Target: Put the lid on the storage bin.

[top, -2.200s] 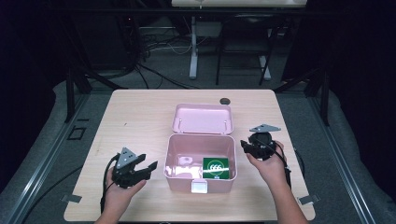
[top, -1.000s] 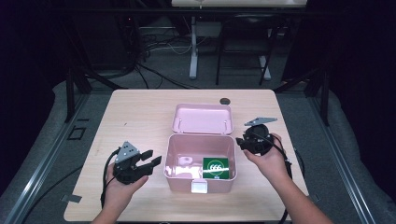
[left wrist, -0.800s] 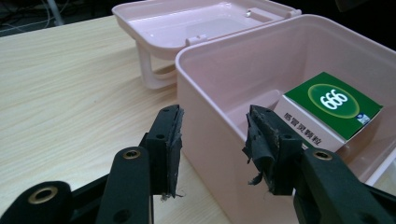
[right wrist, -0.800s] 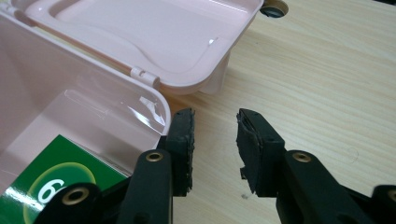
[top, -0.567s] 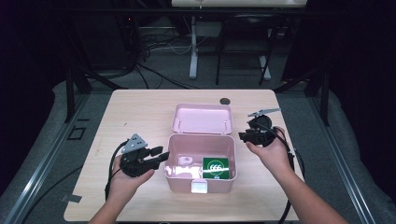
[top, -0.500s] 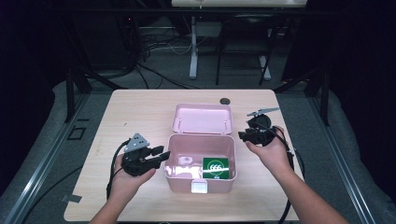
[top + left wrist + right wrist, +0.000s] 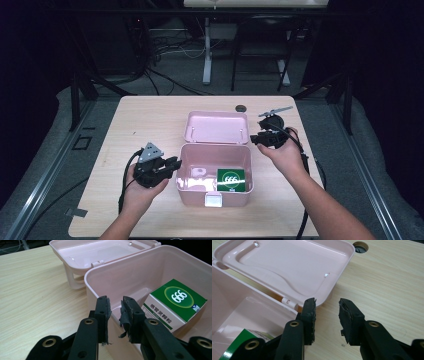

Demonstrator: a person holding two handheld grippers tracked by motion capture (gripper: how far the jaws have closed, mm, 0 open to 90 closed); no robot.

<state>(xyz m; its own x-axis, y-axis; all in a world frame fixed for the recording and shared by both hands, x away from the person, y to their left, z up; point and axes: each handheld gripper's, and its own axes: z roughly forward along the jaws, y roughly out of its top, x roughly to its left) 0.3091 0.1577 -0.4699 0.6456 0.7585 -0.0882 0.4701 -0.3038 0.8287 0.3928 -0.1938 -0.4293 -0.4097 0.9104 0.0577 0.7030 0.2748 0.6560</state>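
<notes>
At the pink box (image 7: 215,192), I have both grippers in close.
My left gripper (image 7: 115,312) straddles the box's near left wall, jaws narrowly parted and clamping nothing; the green-and-white carton (image 7: 175,306) lies inside the box. My right gripper (image 7: 327,315), jaws apart and empty, hangs by the corner of the laid-back lid (image 7: 294,267) over the table (image 7: 387,285).

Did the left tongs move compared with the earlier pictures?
Yes. The left tongs moved right and forward, toward the pink box, and now sit at its left wall.
</notes>
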